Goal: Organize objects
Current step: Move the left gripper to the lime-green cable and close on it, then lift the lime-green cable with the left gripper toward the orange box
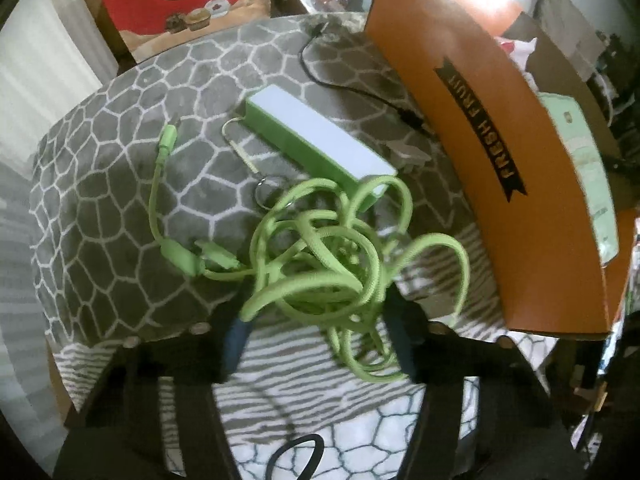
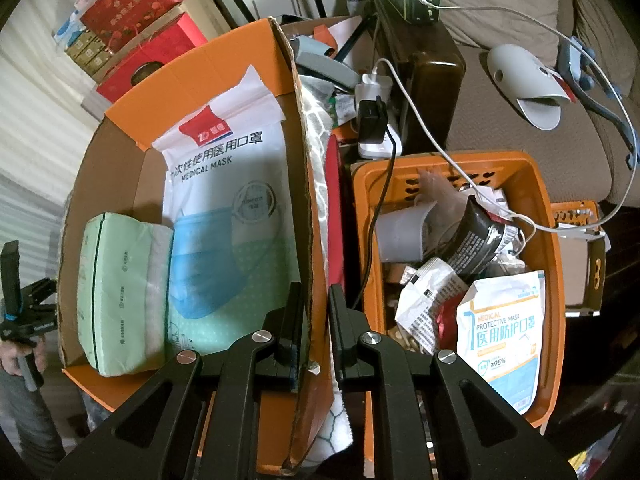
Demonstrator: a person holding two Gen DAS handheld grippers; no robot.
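Our left gripper (image 1: 320, 320) holds the tangled green cable (image 1: 320, 248) between its fingers, just before the green power bank (image 1: 316, 136). Our right gripper (image 2: 316, 320) is closed narrowly on the wall of the orange cardboard box (image 2: 308, 216), beside the orange basket (image 2: 548, 248).

A cluttered living room in a home. A beige sofa (image 2: 520, 128), stacked gift boxes (image 2: 132, 28) and an orange basket (image 2: 548, 248) of household packets indicate this.

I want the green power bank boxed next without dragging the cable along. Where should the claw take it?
Grip the green power bank across its narrow width near the far, cable-free end, coming from above. It lies flat on the patterned cloth, and the green cable tangles over its near end.
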